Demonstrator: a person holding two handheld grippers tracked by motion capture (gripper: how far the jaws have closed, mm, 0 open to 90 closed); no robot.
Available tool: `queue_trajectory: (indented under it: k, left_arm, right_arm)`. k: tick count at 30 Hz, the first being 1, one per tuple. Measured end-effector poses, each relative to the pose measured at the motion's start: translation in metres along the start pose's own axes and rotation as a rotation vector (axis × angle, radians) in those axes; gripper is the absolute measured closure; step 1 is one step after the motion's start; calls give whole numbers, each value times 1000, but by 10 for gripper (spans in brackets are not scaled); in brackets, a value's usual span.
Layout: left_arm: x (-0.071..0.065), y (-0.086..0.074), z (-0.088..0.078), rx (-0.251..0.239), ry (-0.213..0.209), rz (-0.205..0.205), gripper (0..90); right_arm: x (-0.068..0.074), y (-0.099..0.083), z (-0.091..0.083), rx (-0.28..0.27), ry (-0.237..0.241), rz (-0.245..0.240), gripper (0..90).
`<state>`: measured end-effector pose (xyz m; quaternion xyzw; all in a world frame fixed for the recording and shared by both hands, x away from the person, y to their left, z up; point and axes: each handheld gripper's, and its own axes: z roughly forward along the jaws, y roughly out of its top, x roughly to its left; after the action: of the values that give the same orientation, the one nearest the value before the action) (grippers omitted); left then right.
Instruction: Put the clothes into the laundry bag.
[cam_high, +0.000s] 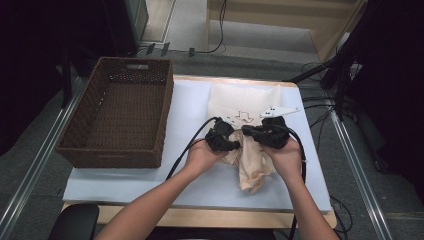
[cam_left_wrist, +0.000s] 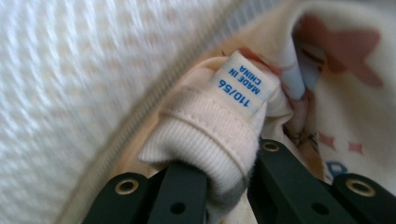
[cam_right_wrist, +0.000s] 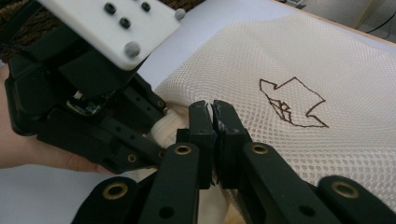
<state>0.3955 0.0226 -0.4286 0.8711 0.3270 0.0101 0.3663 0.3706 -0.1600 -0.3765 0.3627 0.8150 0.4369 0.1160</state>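
Item 1, far left: brown wicker basket (cam_high: 117, 112), standing on the left half of the worktop (cam_high: 190, 100), nothing visible inside it.

Item 2, centre: left hand-held gripper (cam_high: 223, 141), jaws closed on the ribbed cuff or collar of a small cream printed garment (cam_left_wrist: 210, 135). In the left gripper view the ribbed hem sits clamped between the two black jaws, a size label (cam_left_wrist: 243, 84) folded just above them.

Item 3, centre: white mesh laundry bag (cam_high: 245, 100), lying flat on the worktop beyond both hands, an arrow mark (cam_right_wrist: 292, 102) drawn on its face. Its zipper edge (cam_left_wrist: 154, 105) runs just beside the garment's hem.

Item 4, centre right: right hand-held gripper (cam_high: 255, 133), jaws pressed together; in the right gripper view a thin edge of pale fabric appears pinched at the tips, though whether this is the bag's mouth or the garment cannot be told.

Item 5: rest of the garment, bunched and hanging toward the person below the two grippers, touching both.

Step in hand, as judged: feeding the garment into the mesh bag, the hem presented at the zipper opening.

Next move, as judged: calls for holding the mouth apart while the left pushes the hem inward, then regripping lower to draw in the bunched remainder.
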Motion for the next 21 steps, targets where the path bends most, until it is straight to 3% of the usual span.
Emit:
queue_trajectory:
  k: [10, 15, 21]
  left_arm:
    - [6, 19, -7, -30, 24, -15, 880]
    - [8, 17, 5, -27, 41, -8, 876]
    - [12, 15, 17, -32, 32, -13, 876]
  right_arm:
    - [0, 1, -3, -16, 12, 13, 889]
    - [-1, 0, -2, -8, 9, 10, 889]
    - [-4, -2, 1, 0, 9, 15, 890]
